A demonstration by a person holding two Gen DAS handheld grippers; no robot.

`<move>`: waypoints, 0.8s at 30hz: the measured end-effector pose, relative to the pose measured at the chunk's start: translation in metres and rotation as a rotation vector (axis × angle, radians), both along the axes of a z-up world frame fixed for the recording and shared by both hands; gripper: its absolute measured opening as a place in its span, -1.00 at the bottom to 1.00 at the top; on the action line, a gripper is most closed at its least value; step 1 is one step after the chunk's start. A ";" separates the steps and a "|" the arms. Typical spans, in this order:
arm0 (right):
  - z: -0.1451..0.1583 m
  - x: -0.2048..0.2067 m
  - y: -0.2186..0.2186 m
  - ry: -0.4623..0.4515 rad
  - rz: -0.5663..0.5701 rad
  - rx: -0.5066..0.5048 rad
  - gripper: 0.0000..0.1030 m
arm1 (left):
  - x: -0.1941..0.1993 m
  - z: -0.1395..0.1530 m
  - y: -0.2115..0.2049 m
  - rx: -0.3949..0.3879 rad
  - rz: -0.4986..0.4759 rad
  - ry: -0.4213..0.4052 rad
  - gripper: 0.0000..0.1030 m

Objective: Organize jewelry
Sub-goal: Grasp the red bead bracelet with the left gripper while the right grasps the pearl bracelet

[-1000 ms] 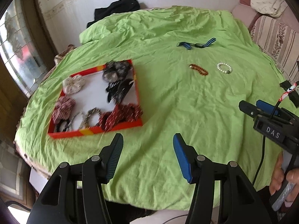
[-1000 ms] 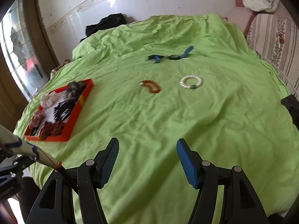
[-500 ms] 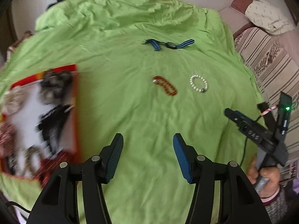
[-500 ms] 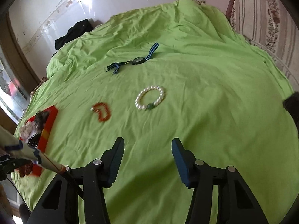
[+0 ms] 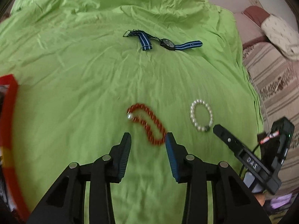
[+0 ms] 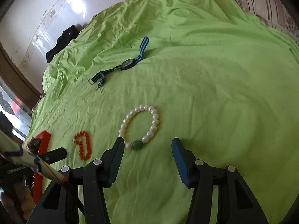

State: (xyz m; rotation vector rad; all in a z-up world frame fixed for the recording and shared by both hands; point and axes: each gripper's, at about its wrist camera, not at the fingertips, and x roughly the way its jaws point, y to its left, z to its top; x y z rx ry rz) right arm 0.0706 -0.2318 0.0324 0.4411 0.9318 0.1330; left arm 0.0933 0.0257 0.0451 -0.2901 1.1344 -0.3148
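Left gripper: the left gripper (image 5: 147, 140) points down at the green sheet (image 5: 84, 93) with its jaws closing; nothing is pinched yet, and the near end of the red bead bracelet (image 5: 147, 124) lies just ahead of the tips, close by the blue pad.
Right gripper: the right gripper (image 6: 147, 145) stands about half open and grips nothing; the pearl bracelet (image 6: 141, 126) lies just in front of the gap, its green bead nearest the left finger.
Step in hand: by my reading, the approach to a double pick, one bracelet for each gripper, neither one lifted.
Next move, left: it likely needs a little more reach forward so the strand sits between the pads before they meet; the beads look blurred, so the exact contact is hard to judge.
Next move, right: it probably has to come down over the near arc of the pearls and close across a single run of beads, not across the whole ring.
Destination: the red tray (image 5: 8, 123), at the left edge of the sheet and already holding other pieces, seems the place for both.
Still waiting: the watch (image 5: 168, 43) with its blue striped strap lies farther back, well apart from both bracelets.
Left view only: the right gripper seen from the side, near the pearls, and a striped cushion (image 5: 271, 85) beyond the sheet's edge.
Right view only: a white wall (image 6: 56, 9), a dark garment (image 6: 62, 43) at the sheet's far edge, and a finger of the left gripper beside the red beads.
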 end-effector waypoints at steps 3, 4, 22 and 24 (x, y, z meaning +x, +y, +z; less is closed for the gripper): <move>-0.004 0.012 -0.005 -0.006 -0.007 0.023 0.11 | 0.016 -0.013 -0.003 -0.037 0.008 0.024 -0.28; -0.005 0.015 -0.004 -0.007 -0.008 0.020 0.11 | 0.021 -0.017 -0.006 -0.043 0.005 0.025 -0.28; -0.002 0.025 0.020 -0.065 0.038 -0.130 -0.79 | 0.008 -0.006 -0.023 0.032 -0.035 -0.024 -0.86; 0.006 0.019 0.024 -0.086 0.040 -0.131 -0.79 | -0.004 0.007 -0.017 0.014 -0.032 -0.039 -0.86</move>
